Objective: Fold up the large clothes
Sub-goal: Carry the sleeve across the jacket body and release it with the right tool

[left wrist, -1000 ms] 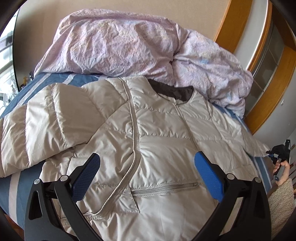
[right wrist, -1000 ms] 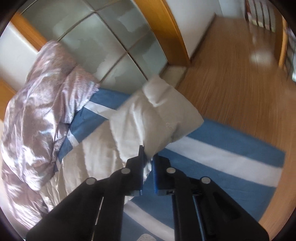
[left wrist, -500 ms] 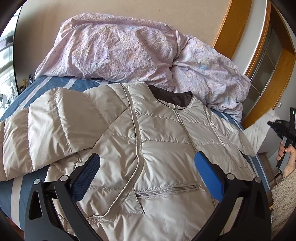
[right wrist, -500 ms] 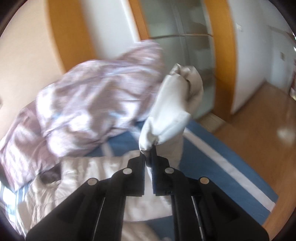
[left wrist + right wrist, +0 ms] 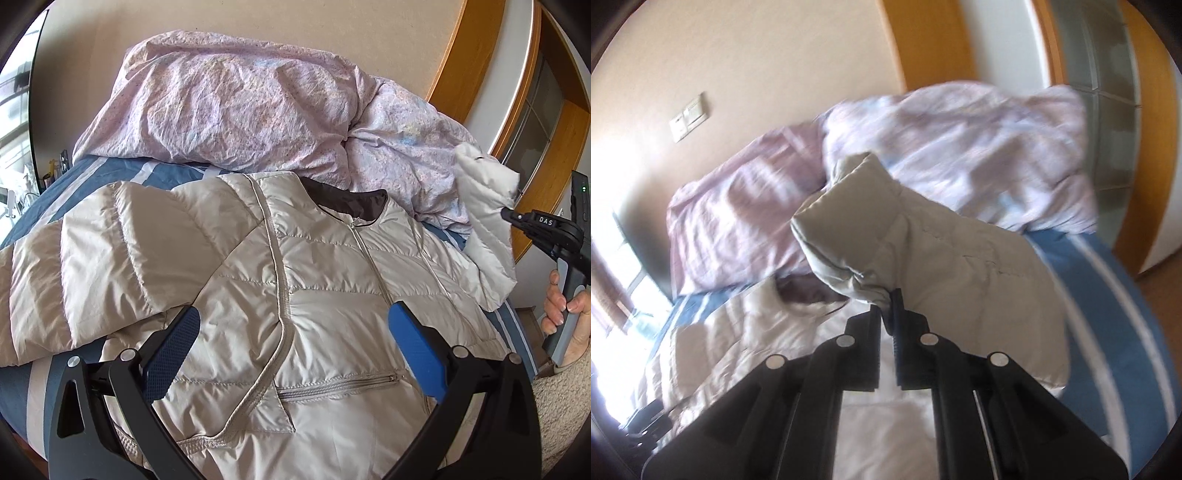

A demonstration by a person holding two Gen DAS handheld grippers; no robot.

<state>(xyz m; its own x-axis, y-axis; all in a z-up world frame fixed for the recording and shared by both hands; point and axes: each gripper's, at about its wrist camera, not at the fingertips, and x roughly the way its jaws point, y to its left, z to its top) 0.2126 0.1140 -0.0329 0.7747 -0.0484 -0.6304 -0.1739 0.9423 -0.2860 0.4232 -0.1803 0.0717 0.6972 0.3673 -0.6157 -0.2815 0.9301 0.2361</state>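
A beige quilted puffer jacket [image 5: 314, 295] lies front up on a blue-and-white striped bed, its near sleeve [image 5: 92, 266] spread to the left. My left gripper [image 5: 291, 347] is open and empty, hovering over the jacket's lower front by the pocket zip. My right gripper [image 5: 886, 314] is shut on the jacket's other sleeve [image 5: 923, 258] and holds it lifted over the jacket body. In the left wrist view that raised sleeve [image 5: 487, 229] hangs from the right gripper [image 5: 511, 216] at the far right.
A crumpled pink duvet [image 5: 258, 107] is piled at the head of the bed against the wall. The striped sheet [image 5: 1108, 295] shows at the bed's right side. A wooden-framed glass door [image 5: 546, 92] stands to the right. A wall switch [image 5: 689, 116] is above the bed.
My right gripper has lifted the sleeve off the bed's right edge and swung it up and inward over the jacket. The left gripper stays open, drawn back slightly.
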